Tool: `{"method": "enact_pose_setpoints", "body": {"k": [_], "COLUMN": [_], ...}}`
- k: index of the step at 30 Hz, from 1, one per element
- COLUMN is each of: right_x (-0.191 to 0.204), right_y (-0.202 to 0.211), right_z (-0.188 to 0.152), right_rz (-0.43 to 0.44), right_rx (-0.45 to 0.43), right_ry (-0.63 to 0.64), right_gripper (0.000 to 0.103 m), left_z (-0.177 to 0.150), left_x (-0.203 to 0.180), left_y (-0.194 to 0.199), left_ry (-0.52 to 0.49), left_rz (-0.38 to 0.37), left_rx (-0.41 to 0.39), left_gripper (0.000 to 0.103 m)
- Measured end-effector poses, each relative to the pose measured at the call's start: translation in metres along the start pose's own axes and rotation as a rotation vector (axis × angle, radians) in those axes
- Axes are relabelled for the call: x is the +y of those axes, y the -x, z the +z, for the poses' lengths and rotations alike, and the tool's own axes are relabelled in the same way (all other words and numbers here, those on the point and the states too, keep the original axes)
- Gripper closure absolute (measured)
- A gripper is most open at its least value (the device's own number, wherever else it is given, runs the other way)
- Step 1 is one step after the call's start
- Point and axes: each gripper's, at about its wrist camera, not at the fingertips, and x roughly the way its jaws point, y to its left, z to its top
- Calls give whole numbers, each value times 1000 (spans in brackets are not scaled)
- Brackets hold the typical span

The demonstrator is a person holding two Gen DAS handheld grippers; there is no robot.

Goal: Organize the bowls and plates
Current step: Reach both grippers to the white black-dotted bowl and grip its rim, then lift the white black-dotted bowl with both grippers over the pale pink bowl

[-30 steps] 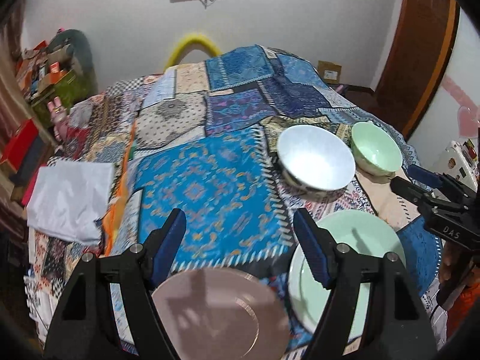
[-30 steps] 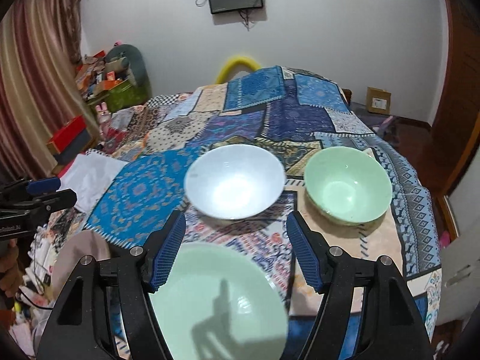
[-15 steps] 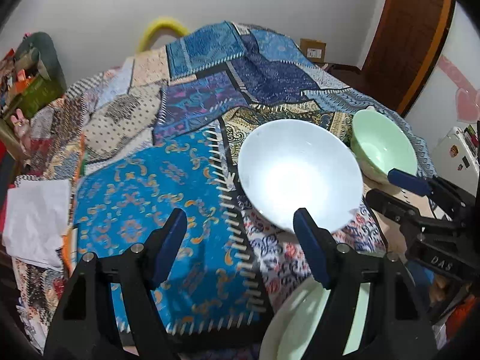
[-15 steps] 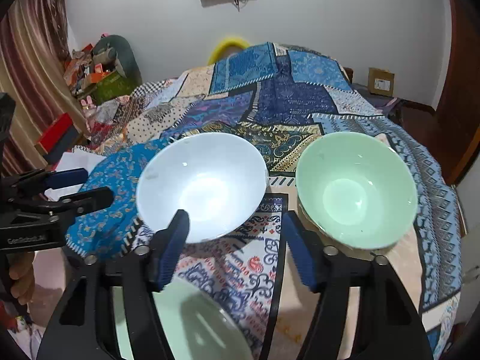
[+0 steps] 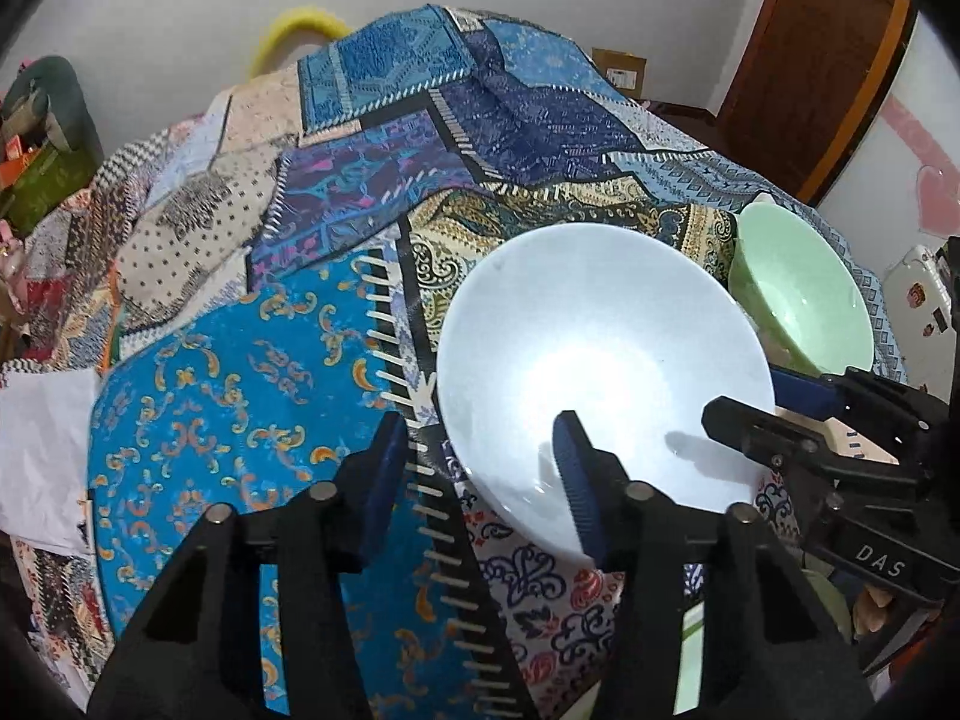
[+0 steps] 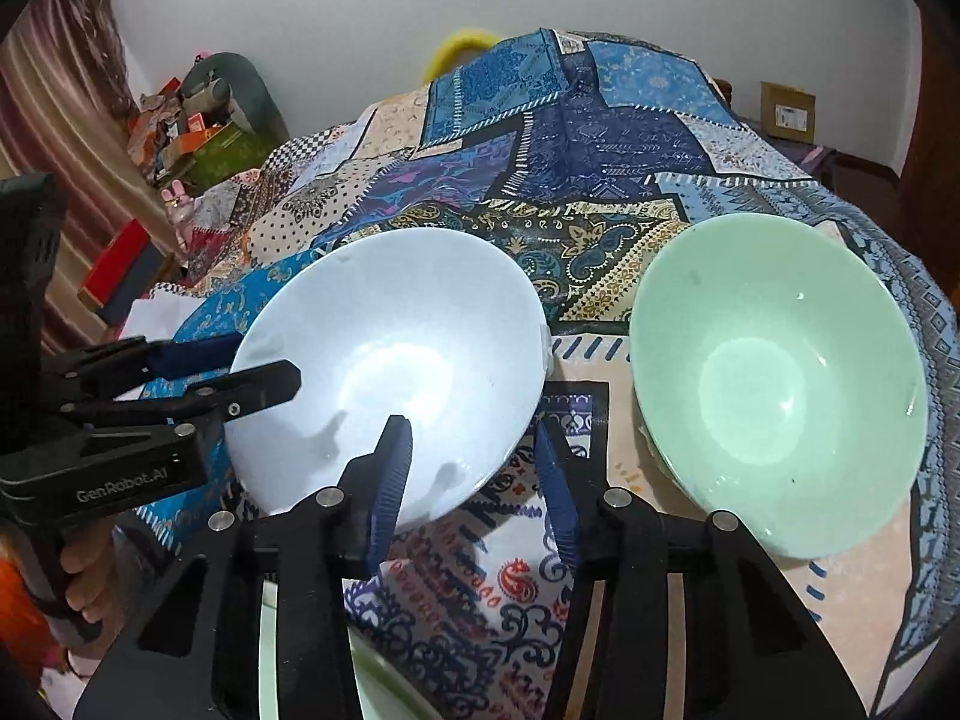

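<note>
A white bowl (image 5: 600, 330) (image 6: 390, 330) sits on the patchwork cloth, with a pale green bowl (image 5: 798, 300) (image 6: 780, 378) just to its right. My left gripper (image 5: 480, 462) straddles the white bowl's near-left rim, one finger inside and one outside. Its jaws are closing and a gap still shows. My right gripper (image 6: 471, 462) straddles the near-right rim the same way, jaws closing, pads not pressing. Each gripper also appears in the other's view: the right gripper (image 5: 744, 396) and the left gripper (image 6: 264, 360). A green plate (image 6: 270, 660) peeks out at the bottom edge.
The patchwork cloth (image 5: 240, 390) covers the whole surface. A folded white cloth (image 5: 36, 450) lies at its left edge. A wooden door (image 5: 810, 60) stands at the right, and cluttered shelves (image 6: 192, 126) and a red box (image 6: 114, 276) at the left. A person's hand (image 6: 84, 570) holds the left gripper.
Both grippers have come forward and down onto the white bowl, and their jaws have narrowed around its rim. The pink plate has left view and the green plate is nearly gone.
</note>
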Motion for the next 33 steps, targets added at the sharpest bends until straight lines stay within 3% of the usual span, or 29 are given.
{"method": "enact_pose_setpoints", "body": {"k": [4, 7, 13, 23, 33], "right_x": [-3, -7, -9, 2, 16], "right_y": [-10, -16, -20, -11, 19], "right_z": [2, 3, 5, 5, 5], "right_rz": [37, 58, 78, 18, 24], "right_rx": [40, 63, 75, 44, -15], "right_ry": [-30, -52, -71, -13, 7], "right_gripper": [65, 71, 78, 78, 78], "left_z": [0, -1, -2, -6, -15], "left_x": [0, -2, -4, -9, -11], "left_y": [-10, -19, -25, -17, 24], "left_ry": [8, 3, 1, -17, -5], "left_rz": [-15, -16, -21, -6, -2], "left_rx": [24, 49, 58, 53, 1], "left_gripper": [67, 74, 81, 82, 82]}}
